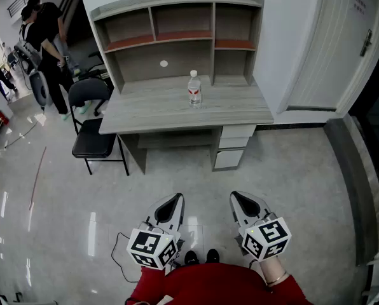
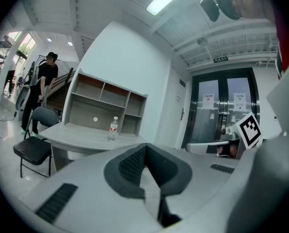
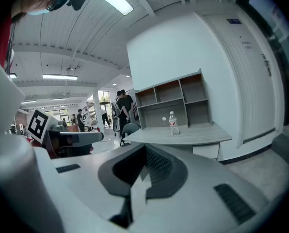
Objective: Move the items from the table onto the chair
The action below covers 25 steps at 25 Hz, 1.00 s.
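Observation:
A clear water bottle (image 1: pixel 194 89) with a red label stands upright on the grey desk (image 1: pixel 151 116); it also shows far off in the left gripper view (image 2: pixel 113 129) and the right gripper view (image 3: pixel 173 123). A black chair (image 1: pixel 92 127) stands at the desk's left end. My left gripper (image 1: pixel 173 203) and right gripper (image 1: pixel 239 199) hang side by side low over the floor, well short of the desk. Both are shut with nothing between the jaws.
The desk carries a shelf hutch (image 1: pixel 177 33) with open compartments and has drawers (image 1: pixel 233 148) under its right side. People (image 1: pixel 46 40) stand at the far left. A white door (image 1: pixel 339 43) is at the right. Glossy floor lies between me and the desk.

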Tool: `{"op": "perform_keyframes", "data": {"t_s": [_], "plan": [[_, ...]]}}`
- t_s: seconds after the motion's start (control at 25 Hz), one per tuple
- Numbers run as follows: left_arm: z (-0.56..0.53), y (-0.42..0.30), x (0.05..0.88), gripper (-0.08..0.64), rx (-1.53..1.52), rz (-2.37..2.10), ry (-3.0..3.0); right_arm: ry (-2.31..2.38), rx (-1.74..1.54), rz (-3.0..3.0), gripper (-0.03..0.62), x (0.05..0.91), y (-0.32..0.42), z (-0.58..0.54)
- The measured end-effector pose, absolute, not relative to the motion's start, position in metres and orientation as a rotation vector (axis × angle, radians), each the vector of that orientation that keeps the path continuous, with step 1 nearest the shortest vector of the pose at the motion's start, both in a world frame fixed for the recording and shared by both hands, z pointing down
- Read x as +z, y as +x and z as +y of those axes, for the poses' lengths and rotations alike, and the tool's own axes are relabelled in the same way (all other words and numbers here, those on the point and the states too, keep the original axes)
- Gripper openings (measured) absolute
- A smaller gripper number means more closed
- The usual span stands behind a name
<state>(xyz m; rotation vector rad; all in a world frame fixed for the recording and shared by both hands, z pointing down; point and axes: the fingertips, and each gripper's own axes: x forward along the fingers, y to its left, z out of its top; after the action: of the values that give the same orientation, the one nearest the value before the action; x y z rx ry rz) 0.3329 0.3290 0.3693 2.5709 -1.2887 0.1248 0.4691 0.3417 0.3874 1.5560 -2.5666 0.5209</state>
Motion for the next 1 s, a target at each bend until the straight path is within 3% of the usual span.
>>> {"op": "perform_keyframes", "data": {"t_s": [1.0], "plan": [[0.32, 0.358, 0.375, 0.008, 0.156, -1.321, 2.579, 1.523, 0.576, -2.58, 0.012, 0.397, 0.493, 0.343]]}}
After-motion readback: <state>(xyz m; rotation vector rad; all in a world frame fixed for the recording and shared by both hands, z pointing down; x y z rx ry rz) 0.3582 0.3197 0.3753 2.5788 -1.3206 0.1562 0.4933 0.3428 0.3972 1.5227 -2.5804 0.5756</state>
